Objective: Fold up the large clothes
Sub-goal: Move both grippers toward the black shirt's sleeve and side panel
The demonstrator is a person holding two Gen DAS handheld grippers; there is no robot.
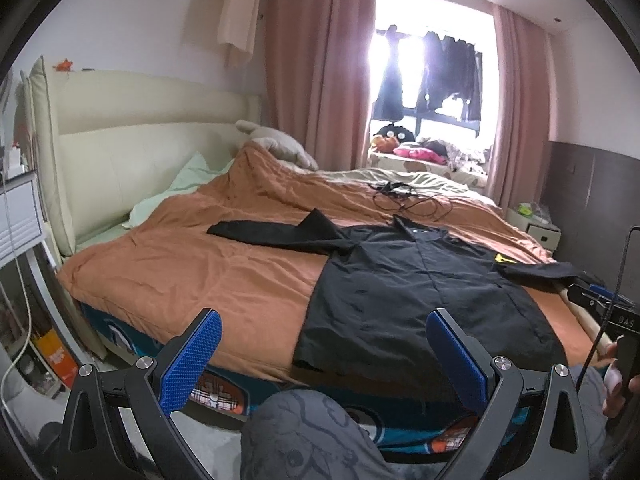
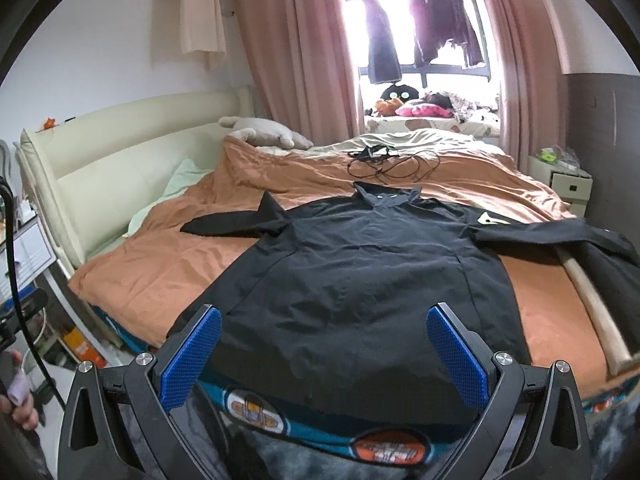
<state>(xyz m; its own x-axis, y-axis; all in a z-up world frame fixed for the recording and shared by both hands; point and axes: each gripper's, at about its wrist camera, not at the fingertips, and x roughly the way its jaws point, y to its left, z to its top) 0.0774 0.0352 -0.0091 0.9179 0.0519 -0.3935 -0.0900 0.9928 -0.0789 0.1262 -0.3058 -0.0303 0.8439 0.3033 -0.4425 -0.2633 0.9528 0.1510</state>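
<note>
- Two grippers hang at the near edge of the bed, both with jaws spread wide and holding nothing.
- Left gripper [image 1: 324, 360]: black angular arms, blue pads [image 1: 192, 360] with a fine dimpled grid.
- Padded cream headboard [image 1: 120, 128] stands at far left, smooth and leathery.
- Rumpled orange quilt [image 1: 180, 256] covers the bed.
- Black jacket [image 2: 352, 272], matte woven cloth, lies flat on the quilt, collar far, sleeves stretched out left and right, hem just beyond the right gripper [image 2: 324, 360].
- Thin black cable [image 2: 384, 164] loops beyond the collar.
- Pale wooden handle [image 2: 596, 308] lies at right, under the sleeve.
</note>
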